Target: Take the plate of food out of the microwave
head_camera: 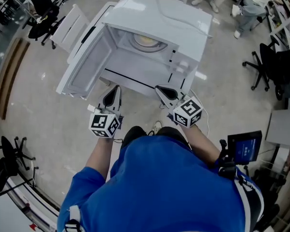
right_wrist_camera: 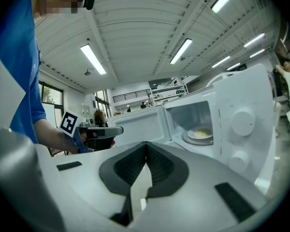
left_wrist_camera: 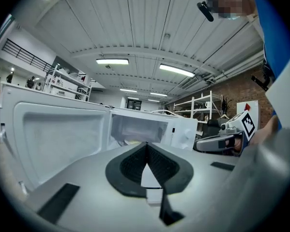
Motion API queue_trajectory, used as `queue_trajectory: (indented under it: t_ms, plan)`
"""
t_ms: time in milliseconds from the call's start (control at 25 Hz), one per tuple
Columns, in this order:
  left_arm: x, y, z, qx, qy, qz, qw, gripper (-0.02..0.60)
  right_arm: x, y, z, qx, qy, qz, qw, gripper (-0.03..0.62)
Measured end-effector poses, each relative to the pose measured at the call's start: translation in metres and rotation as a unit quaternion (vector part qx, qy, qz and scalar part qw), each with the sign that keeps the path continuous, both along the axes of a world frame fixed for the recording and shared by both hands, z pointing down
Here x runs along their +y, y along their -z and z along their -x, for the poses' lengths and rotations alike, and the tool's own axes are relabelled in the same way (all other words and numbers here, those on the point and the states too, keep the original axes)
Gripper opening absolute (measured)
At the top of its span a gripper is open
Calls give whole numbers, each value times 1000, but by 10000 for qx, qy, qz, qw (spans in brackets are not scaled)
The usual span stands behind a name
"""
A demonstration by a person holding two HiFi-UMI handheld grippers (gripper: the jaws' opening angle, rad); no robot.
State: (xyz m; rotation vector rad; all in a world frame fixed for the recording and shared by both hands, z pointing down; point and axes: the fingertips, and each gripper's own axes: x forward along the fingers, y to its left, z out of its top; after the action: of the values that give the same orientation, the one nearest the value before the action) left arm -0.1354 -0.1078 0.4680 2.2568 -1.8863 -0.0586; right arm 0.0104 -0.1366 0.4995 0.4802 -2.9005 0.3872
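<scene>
Now, at the left, the microwave door hangs wide open. The left gripper hovers just outside the front edge of the cavity, its jaws pressed together with nothing between them. Further in, the plate of food sits on the turntable toward the back of the microwave, untouched. To the right, the right gripper is also just short of the front edge, its jaws likewise closed and empty.

Both sets of jaws would have to part before either can take the rim, and reaching in closed would likely only shove the plate toward the back wall. A pinch on one edge alone could let the plate tip and spill the food. Lifting too little may drag the turntable along or catch the cavity's front lip.
</scene>
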Motion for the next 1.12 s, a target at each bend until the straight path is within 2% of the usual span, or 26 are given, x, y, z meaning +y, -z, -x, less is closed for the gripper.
queue_trajectory:
  t_ms: [360,640,920,1000,1120]
  plan:
    - [-77,-14,12,-263,-624,224,9975,9,-40,-8,23,357,-362,22,9987,-2]
    - [-138,-38,6,-744,-1453,400,9858,9,-73,-22,43,701,-851,12,9939,-2]
    - [-188,-60,1,-1642,-2032,319,9647,11,-98,-33,57,879,-1269,-50,9880,-2]
    - [-201,-67,-3,-2019,-2179,303,9544,12,-103,-37,60,932,-1335,-40,9866,-2]
    - [-220,-82,-14,-2665,-2441,316,9319,30,-110,-42,62,1000,-1437,-6,9846,-2]
